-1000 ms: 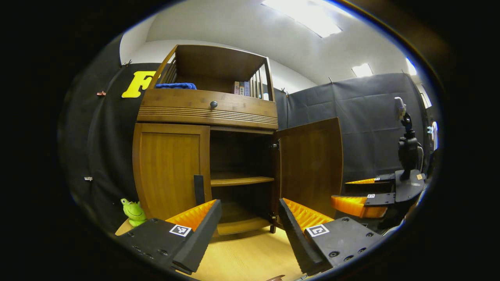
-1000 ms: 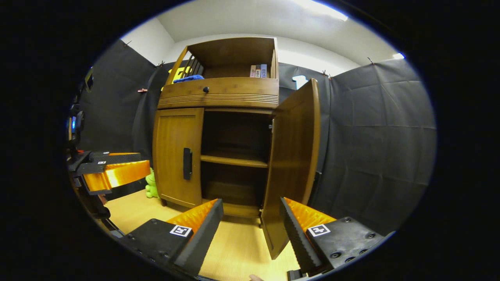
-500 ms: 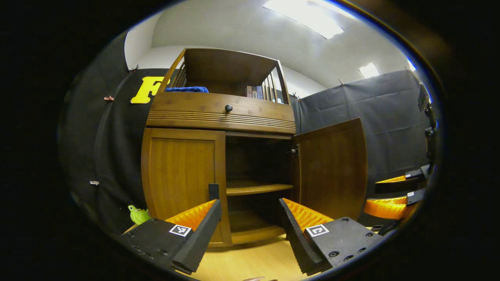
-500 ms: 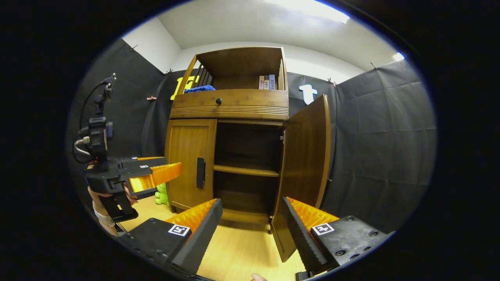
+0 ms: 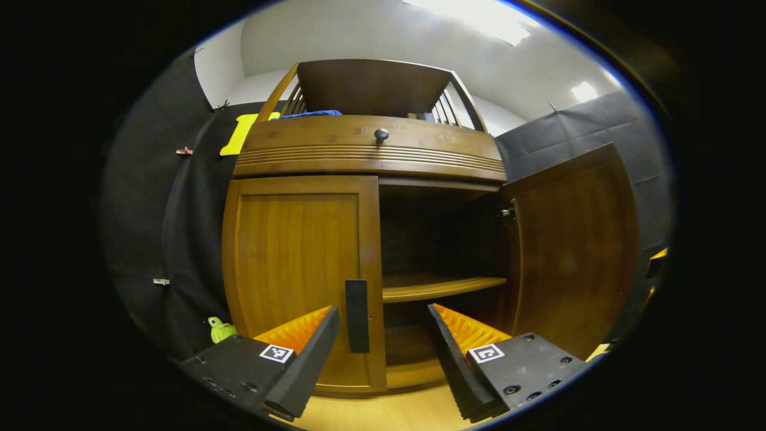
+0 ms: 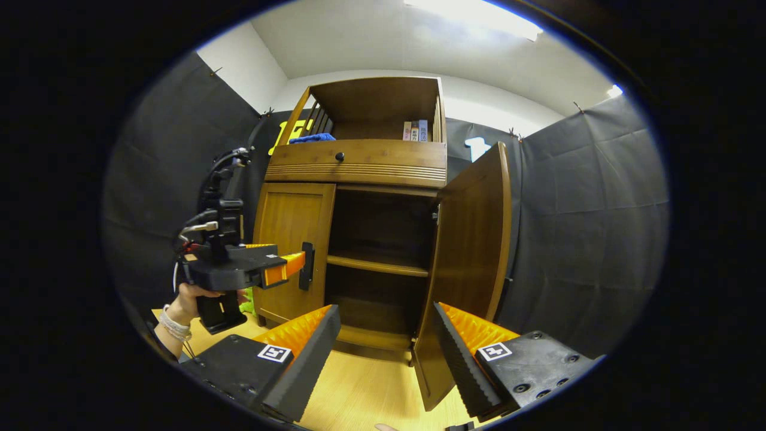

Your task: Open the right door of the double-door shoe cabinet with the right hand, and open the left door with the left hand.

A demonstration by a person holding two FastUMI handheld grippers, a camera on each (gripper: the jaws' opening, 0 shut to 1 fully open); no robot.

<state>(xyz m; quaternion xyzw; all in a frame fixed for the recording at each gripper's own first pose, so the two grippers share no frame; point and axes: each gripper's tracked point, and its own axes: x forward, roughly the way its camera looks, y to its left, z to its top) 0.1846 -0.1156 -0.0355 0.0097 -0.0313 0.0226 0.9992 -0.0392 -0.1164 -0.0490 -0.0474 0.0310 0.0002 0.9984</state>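
The shoe cabinet (image 6: 359, 239) stands against the booth wall on a light wood floor (image 6: 365, 389). Its right door (image 6: 470, 269) is swung wide open, so the inner shelf (image 6: 377, 263) is in plain sight. The left door (image 5: 299, 269) is flat shut. The left gripper (image 5: 383, 344) has its fingers spread apart, with the black door handle (image 5: 357, 315) sitting in the gap between them; from the right gripper view it's near the handle, though contact is hard to judge. The right gripper (image 6: 386, 353) hangs back from the cabinet, fingers apart and holding nothing. A little green frog toy (image 5: 219, 328) sits on the floor just beside the cabinet's left side.
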